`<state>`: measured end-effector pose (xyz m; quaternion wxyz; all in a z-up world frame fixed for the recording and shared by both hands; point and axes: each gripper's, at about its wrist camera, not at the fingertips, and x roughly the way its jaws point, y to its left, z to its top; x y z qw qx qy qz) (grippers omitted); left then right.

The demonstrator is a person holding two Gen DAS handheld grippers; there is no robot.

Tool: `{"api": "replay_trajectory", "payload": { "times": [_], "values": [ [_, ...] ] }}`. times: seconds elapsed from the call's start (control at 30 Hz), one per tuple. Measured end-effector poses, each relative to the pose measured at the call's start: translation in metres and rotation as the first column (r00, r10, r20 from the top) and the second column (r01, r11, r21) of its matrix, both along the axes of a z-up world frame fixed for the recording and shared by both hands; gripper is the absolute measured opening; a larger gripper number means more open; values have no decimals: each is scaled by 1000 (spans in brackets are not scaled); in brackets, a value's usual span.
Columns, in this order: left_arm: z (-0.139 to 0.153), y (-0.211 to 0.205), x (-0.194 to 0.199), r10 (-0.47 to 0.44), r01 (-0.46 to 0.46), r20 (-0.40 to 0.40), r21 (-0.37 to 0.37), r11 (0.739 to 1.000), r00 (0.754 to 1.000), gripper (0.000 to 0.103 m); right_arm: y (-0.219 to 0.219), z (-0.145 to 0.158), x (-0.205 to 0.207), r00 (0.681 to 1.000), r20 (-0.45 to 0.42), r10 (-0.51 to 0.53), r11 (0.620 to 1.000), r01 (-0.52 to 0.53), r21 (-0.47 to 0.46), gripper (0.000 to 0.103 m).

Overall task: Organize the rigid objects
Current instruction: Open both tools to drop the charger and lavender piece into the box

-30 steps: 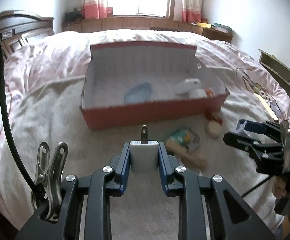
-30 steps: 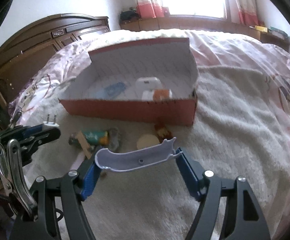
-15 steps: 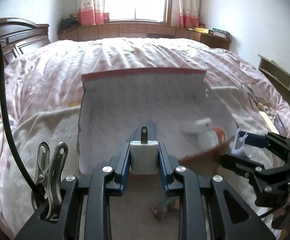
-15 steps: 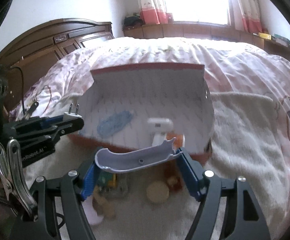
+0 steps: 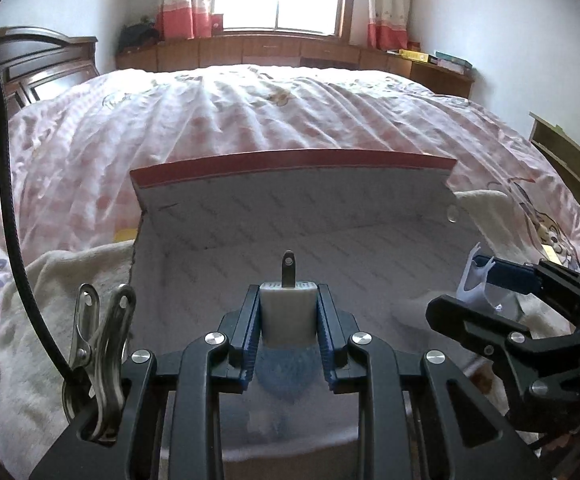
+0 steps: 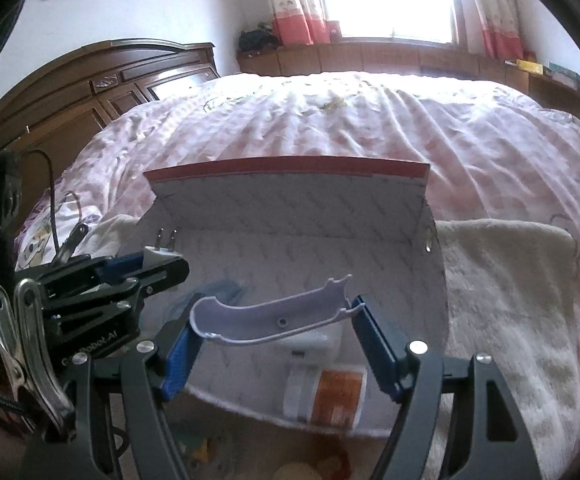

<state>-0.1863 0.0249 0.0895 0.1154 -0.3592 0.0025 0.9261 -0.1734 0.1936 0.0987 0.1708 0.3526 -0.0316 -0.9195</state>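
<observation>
A red box with a white patterned lining stands open on the bed, also seen in the right wrist view. My left gripper is shut on a white plug adapter, its prongs pointing up, over the box's inside. The right gripper is shut on a curved white plastic piece held across its blue pads, above the box's near right part. Inside the box lie a blue object, a white device and an orange-labelled white bottle.
The box rests on a cream towel spread over a pink checked quilt. Small items lie blurred on the towel before the box. A dark wooden headboard stands to the left.
Both grippers moved forward and a little up, from in front of the box to over its inside, each keeping its object. The loose items on the towel have slipped below view.
</observation>
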Motion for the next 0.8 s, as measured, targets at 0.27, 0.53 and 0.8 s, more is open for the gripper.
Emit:
{"api": "replay_trajectory", "payload": {
  "times": [0.27, 0.53, 0.8],
  "values": [
    [-13, 0, -26, 21, -20, 19, -20, 1000, 1000, 27, 1, -15, -30, 999, 36, -22, 1000, 22, 1, 76],
    [-19, 1, -33, 31, -31, 27, -27, 999, 999, 27, 2, -21, -33, 998, 29, -54, 998, 53, 21, 79],
    [-9, 0, -25, 65, -66, -16, -60, 996, 998, 43, 6, -21, -29, 997, 58, -57, 998, 58, -20, 82]
  ]
}}
